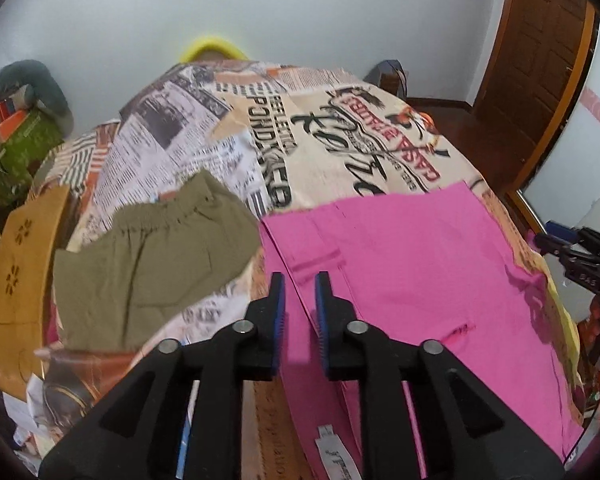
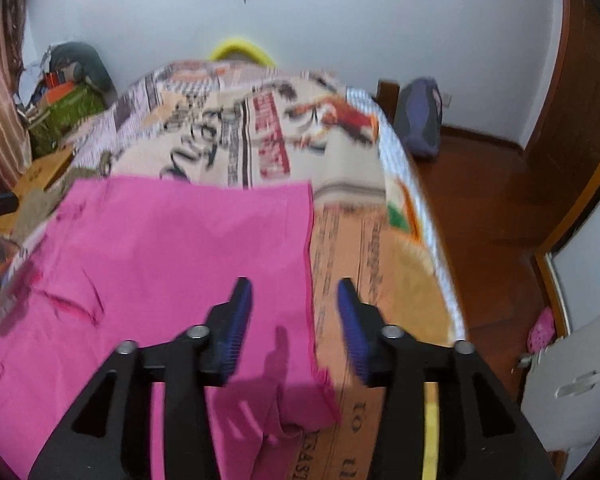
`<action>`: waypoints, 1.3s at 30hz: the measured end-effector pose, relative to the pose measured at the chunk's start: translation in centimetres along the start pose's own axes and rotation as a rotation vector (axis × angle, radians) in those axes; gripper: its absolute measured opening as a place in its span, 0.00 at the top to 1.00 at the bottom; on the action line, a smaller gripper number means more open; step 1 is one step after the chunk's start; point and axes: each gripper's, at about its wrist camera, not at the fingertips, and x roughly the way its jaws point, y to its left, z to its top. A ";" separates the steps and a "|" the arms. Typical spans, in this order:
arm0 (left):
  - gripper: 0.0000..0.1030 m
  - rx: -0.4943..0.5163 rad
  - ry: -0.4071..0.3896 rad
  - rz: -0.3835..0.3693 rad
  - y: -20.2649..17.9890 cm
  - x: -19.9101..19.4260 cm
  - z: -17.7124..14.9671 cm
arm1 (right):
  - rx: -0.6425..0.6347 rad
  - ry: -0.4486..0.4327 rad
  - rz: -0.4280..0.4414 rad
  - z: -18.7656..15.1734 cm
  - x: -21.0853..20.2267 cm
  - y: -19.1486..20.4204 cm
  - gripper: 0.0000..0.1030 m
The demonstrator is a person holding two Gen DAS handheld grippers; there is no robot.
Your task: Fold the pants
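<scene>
Newsprint bedspread (image 1: 204, 136) under flat pink pants (image 1: 412, 264)

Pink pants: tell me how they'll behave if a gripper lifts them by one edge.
The pink pants lie flat with soft creases, so they will probably droop and unfold rather than hold shape. The cloth looks thin, likely light. On the printed bedcover they may drag instead of sliding cleanly.
</scene>
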 end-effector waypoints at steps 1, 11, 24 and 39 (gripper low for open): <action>0.79 0.002 -0.009 0.007 0.1 0.1 0.3 | -0.005 -0.021 -0.003 0.5 -0.2 0.1 0.52; 0.71 0.022 0.054 0.001 0.9 5.9 1.7 | -0.001 -0.028 0.014 3.4 3.6 -0.5 0.52; 0.71 0.005 0.119 -0.026 2.6 12.5 3.2 | 0.087 0.070 0.095 5.4 11.4 -3.4 0.52; 0.89 0.087 0.104 0.037 1.0 12.6 3.1 | -0.075 0.120 0.047 5.9 13.4 -1.3 0.95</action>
